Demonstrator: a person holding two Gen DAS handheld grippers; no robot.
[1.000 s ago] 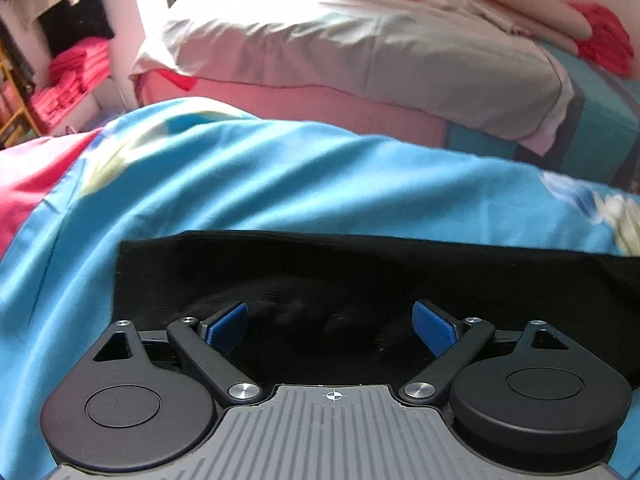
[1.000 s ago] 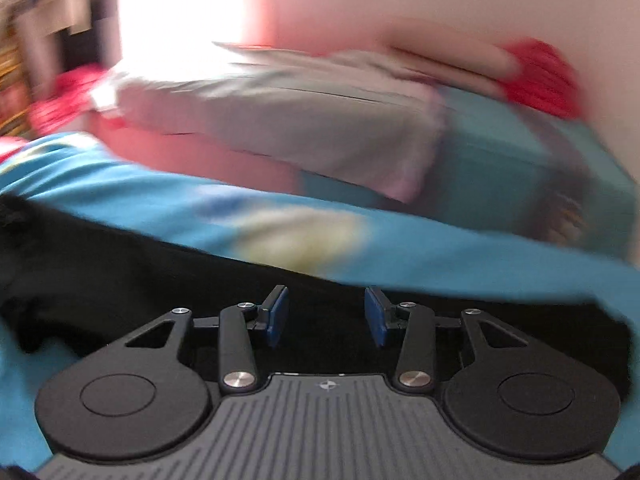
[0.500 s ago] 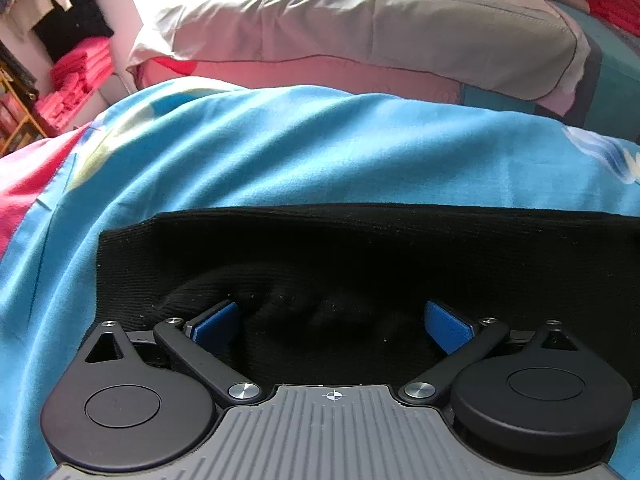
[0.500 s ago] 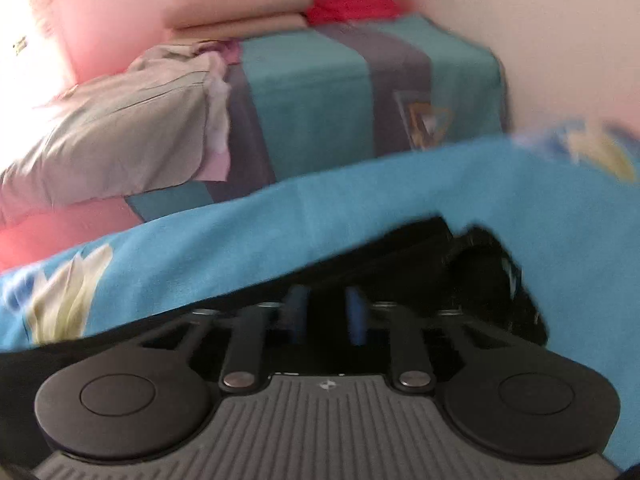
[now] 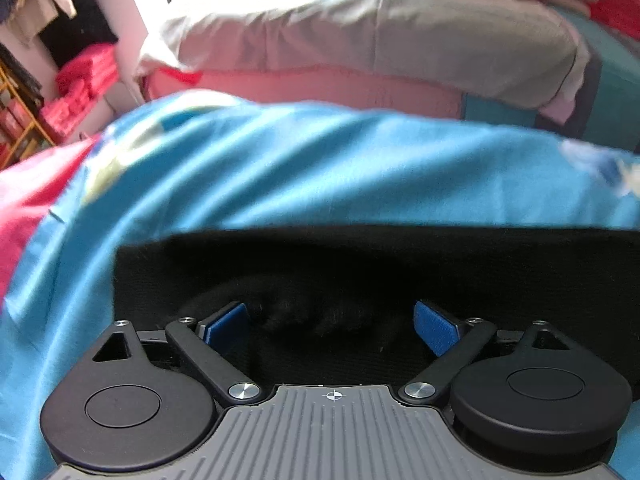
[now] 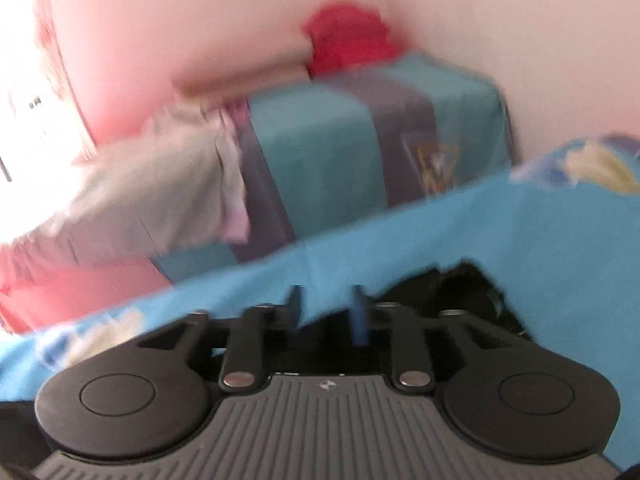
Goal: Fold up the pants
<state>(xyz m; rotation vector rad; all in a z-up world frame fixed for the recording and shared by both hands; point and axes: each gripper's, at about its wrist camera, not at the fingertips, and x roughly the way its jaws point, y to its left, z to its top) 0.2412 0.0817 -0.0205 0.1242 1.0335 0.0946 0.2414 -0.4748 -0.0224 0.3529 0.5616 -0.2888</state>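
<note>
Black pants (image 5: 360, 264) spread flat across the blue bedsheet, straight edge along the far side (bunched, rumpled end (image 6: 464, 284) in the right view)

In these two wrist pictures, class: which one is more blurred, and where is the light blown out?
Right wrist view: smeared throughout, even the right gripper and the black pants; glare whitens the far left edge. Left wrist view: the left gripper is crisp, the blue bedsheet is softly blurred, the window area at top is overexposed, and the fisheye bows the pants' edge.
</note>
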